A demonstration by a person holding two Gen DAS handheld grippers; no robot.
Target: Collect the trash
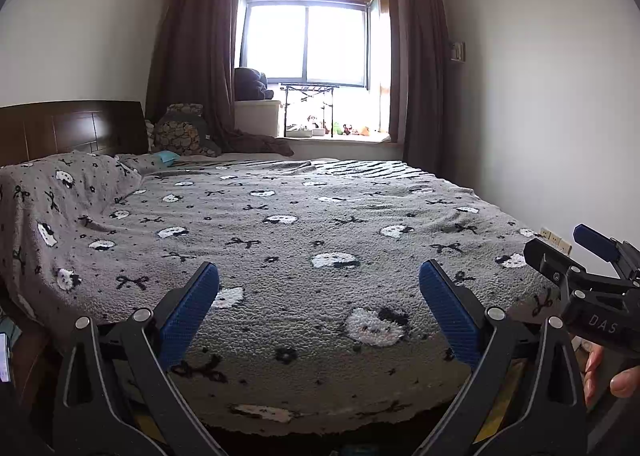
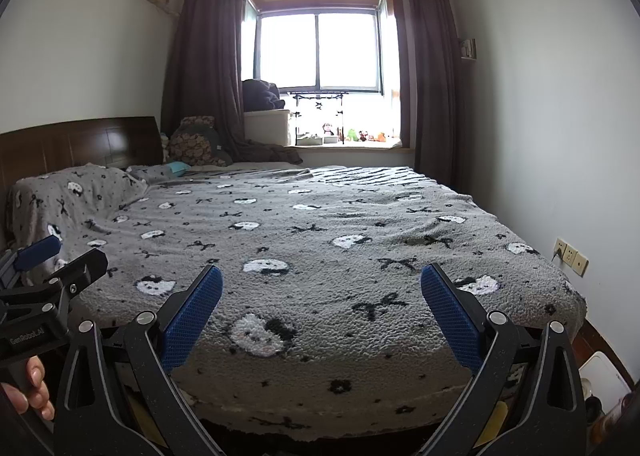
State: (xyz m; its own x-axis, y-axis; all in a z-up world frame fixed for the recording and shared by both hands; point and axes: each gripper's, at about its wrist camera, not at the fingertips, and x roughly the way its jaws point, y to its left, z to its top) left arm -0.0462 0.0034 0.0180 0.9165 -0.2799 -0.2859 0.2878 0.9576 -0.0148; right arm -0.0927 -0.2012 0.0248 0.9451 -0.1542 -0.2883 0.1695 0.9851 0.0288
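Observation:
My left gripper (image 1: 319,268) is open, its blue-padded fingers spread wide over the foot of a bed, with nothing between them. My right gripper (image 2: 322,271) is open just as wide and empty, to the right of the left one. Each shows at the edge of the other's view: the right gripper (image 1: 560,246) and the left gripper (image 2: 68,256), both held by a hand. A small light-blue item (image 1: 166,157) (image 2: 178,167) lies at the far head end of the bed beside the pillows. No other loose scrap shows on the blanket.
A grey blanket (image 1: 320,215) with cat faces and bows covers the bed. A wooden headboard (image 1: 72,127) and patterned cushions (image 1: 182,131) stand far left. The windowsill (image 2: 352,141) holds small toys. Wall sockets (image 2: 570,256) and a white container (image 2: 600,376) sit on the right.

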